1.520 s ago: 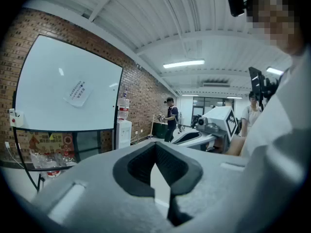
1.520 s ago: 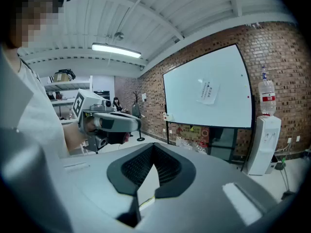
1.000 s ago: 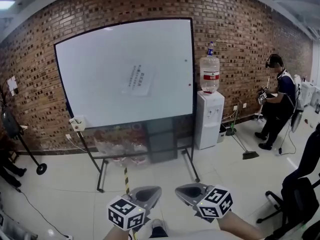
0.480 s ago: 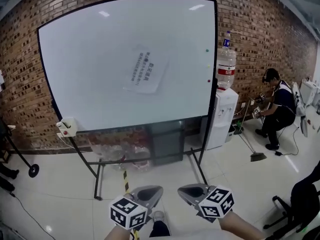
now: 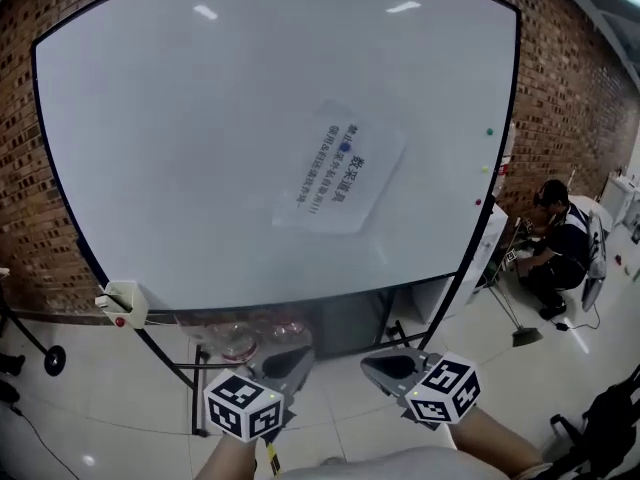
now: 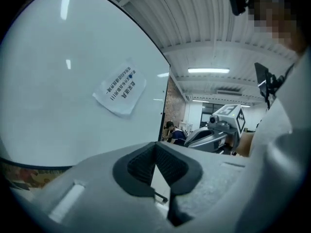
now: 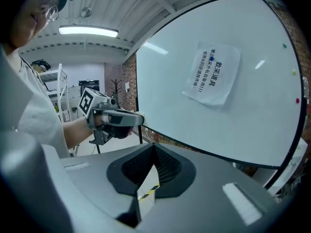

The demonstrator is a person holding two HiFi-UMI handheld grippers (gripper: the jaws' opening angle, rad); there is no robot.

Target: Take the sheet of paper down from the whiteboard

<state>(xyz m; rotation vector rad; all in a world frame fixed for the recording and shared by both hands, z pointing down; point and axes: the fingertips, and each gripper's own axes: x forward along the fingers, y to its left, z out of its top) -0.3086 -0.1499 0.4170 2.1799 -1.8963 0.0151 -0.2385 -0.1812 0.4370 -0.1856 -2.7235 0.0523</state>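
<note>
Both grippers are pressed shut with nothing between their jaws. The left gripper and the right gripper are held low and side by side, below the bottom edge of the whiteboard, and point up toward it. The left gripper view shows its own dark pads meeting in a closed V, and the right gripper view shows the same for its pads. Neither gripper touches the board or the sheet.

The sheet of paper hangs flat on the face of the whiteboard, near its middle and a little toward the right edge, well clear of all four edges. It sits tilted, not square to the frame. A small blue dot near its upper end may be a magnet holding it, though it is too small to be sure. Three small coloured dots sit further out, near the right edge of the board.

The sheet looks thin and light. It should be limp once free, and easy to crease or tear if pulled hard against whatever pins it. In the left gripper view its lower end seems to stand slightly off the board, so that free lower edge or a bottom corner is probably the best place to pinch. The jaws must spread first, then close gently on the edge. The paper should then be slid or peeled out, not yanked. If the blue dot is a magnet, the other gripper could lift it off.
</note>
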